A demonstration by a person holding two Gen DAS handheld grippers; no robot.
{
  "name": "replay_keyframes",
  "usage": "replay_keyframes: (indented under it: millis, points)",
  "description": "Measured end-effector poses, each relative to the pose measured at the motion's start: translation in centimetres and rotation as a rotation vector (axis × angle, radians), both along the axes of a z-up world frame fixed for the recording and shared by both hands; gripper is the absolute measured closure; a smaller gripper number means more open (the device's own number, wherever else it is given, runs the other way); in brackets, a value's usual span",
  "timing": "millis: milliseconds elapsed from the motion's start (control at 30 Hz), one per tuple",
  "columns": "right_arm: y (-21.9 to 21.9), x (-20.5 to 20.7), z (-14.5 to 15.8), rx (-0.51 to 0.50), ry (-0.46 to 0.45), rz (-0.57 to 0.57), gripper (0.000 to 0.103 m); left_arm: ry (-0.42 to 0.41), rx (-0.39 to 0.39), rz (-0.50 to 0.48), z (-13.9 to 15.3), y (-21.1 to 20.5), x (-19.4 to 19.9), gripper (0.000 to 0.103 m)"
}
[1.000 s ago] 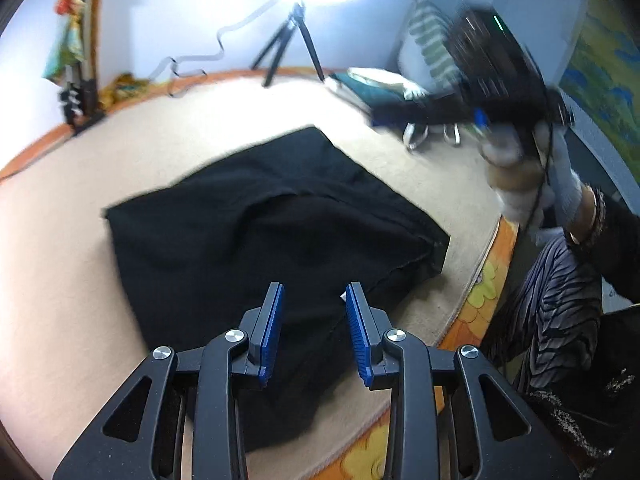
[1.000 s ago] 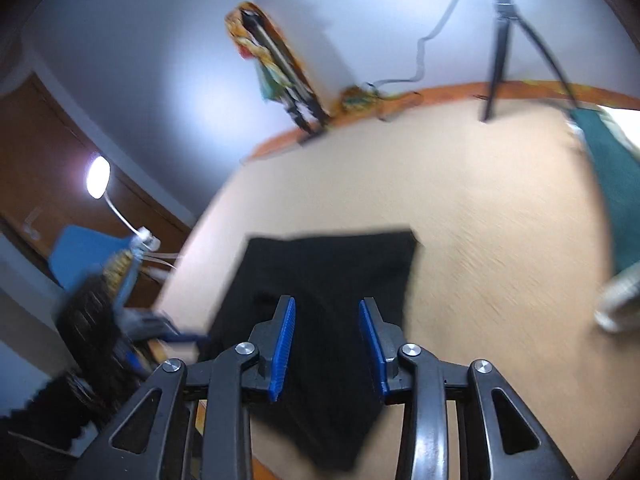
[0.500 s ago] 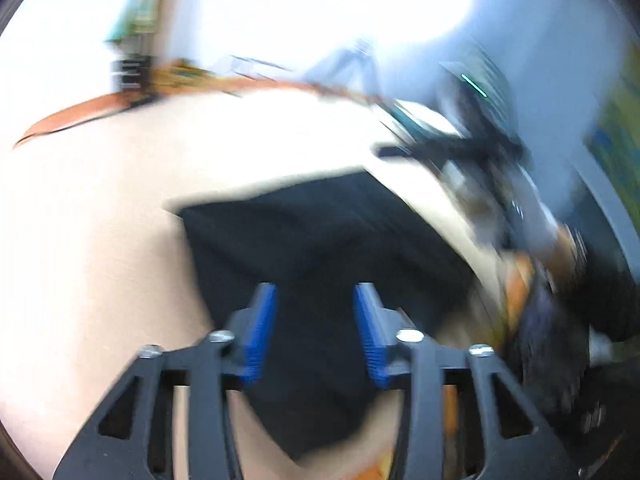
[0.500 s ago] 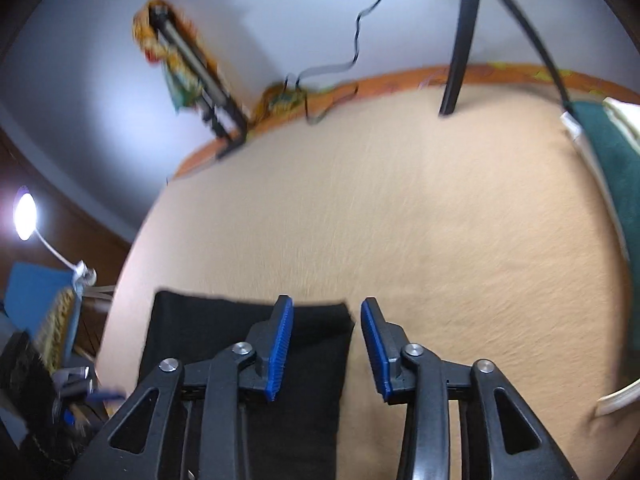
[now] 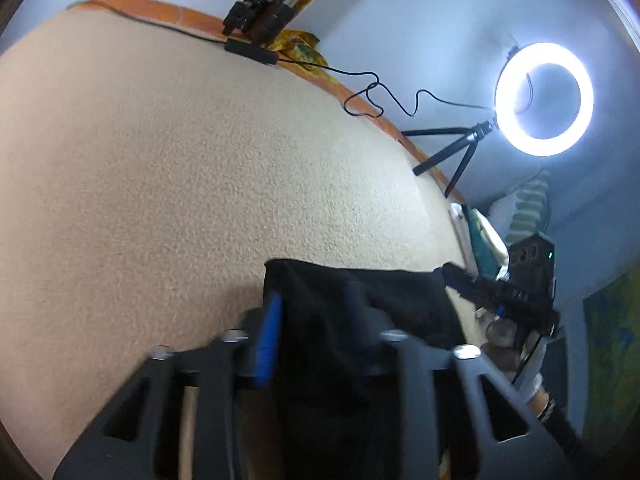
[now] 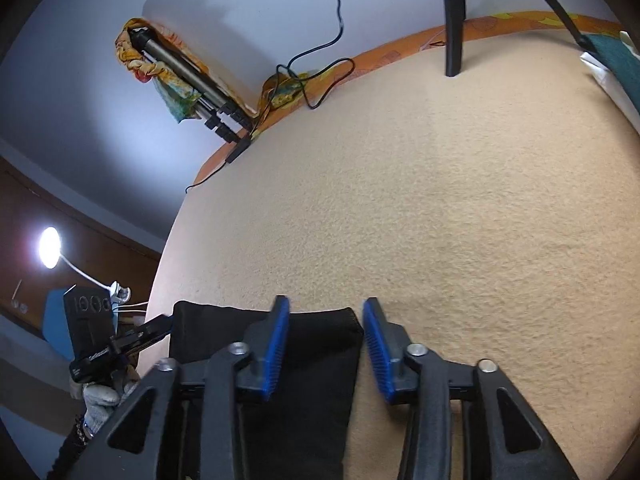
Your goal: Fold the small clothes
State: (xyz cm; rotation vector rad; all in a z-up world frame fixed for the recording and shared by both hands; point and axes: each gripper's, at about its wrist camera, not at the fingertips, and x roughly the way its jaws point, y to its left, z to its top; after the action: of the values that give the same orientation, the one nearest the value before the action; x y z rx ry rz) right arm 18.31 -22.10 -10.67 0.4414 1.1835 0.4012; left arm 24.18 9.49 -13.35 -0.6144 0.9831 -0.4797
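1. Left wrist view. Left tongs (image 5: 310, 330), black frame with blue ribbed pads, spread apart with nothing pinched; the near parts are blurred. Beneath and between them lies the black folded cloth garment (image 5: 360, 300), flat on the beige textured tabletop (image 5: 180, 160), its far edge straight and its near part running under the tongs. To the right, the right tongs (image 5: 460, 276) reach toward the garment's far right corner, held by a hand in a pale glove (image 5: 524, 372); whether they touch the cloth cannot be told. Further back: lit white ring light (image 5: 544, 98) on a small black tripod, loose black cable (image 5: 384, 100), orange patterned border (image 5: 160, 10) along the tabletop's far edge.

2. Right wrist view. Right tongs (image 6: 325, 344), same black frame and blue pads, spread apart, pinching nothing. The black garment (image 6: 312, 360) lies under the left pad and between the two; its far right corner sits in the gap, the right pad over bare tabletop (image 6: 440, 200). At far left, the left tongs (image 6: 156, 330) point at the garment's left edge, gloved hand (image 6: 100, 396) below. Folded metal tripod wrapped in patterned cloth (image 6: 180, 76) leans on the wall.
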Motion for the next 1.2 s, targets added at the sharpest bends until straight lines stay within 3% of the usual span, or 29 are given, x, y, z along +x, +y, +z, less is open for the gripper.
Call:
replay_keyframes:
  millis: [100, 200, 333, 367, 433, 467, 600, 733, 767, 833, 1000, 1067, 1200]
  points:
    - [0.8, -0.2, 0.2, -0.033, -0.019, 0.03, 0.098, -0.036, 0.029, 0.009, 0.2, -0.8, 0.1, 0.101]
    - [1.2, -0.1, 0.7, -0.13, -0.053, 0.021, 0.1, -0.06, 0.116, 0.025, 0.2, -0.9, -0.1, 0.101]
    - [1.2, 0.1, 0.6, -0.169, -0.05, 0.016, 0.1, -0.074, 0.194, 0.051, 0.2, -0.5, 0.0, 0.101]
    - [1.5, -0.1, 1.0, -0.175, -0.067, 0.032, 0.099, -0.077, 0.209, 0.056, 0.4, -0.4, -0.1, 0.101]
    - [1.8, -0.3, 1.8, -0.214, -0.083, 0.033, 0.087, -0.105, 0.249, 0.067, 1.2, -0.3, -0.4, 0.101]
    - [1.8, -0.4, 2.5, -0.243, -0.11, 0.027, 0.071, -0.118, 0.26, 0.069, 1.6, -0.4, -0.6, 0.099]
    - [1.1, -0.5, 3.4, -0.204, -0.121, 0.041, 0.068, -0.113, 0.222, 0.063, 2.6, -0.3, -1.6, 0.083]
    - [-0.4, -0.5, 3.0, -0.128, -0.086, 0.038, 0.061, -0.127, 0.204, 0.036, 3.5, -0.2, -3.9, 0.081]
    - [-0.9, -0.6, 2.7, -0.095, -0.064, 0.043, 0.058, -0.117, 0.187, 0.036, 3.5, 0.1, -4.6, 0.074]
    - [-1.5, -0.9, 2.2, -0.061, -0.041, 0.043, 0.053, -0.09, 0.14, 0.04, 3.2, 0.4, -5.9, 0.065]
    - [-2.3, -1.4, 1.3, 0.007, 0.001, 0.048, 0.043, 0.026, 0.016, 0.054, 1.6, 1.2, -9.6, 0.063]
    - [-2.2, -1.6, 1.2, 0.027, 0.01, 0.06, 0.039, 0.062, -0.027, 0.075, 0.8, 1.6, -11.3, 0.057]
    - [-2.0, -1.5, 0.6, 0.046, 0.027, 0.065, 0.037, 0.134, -0.116, 0.119, -1.0, 2.3, -13.8, 0.056]
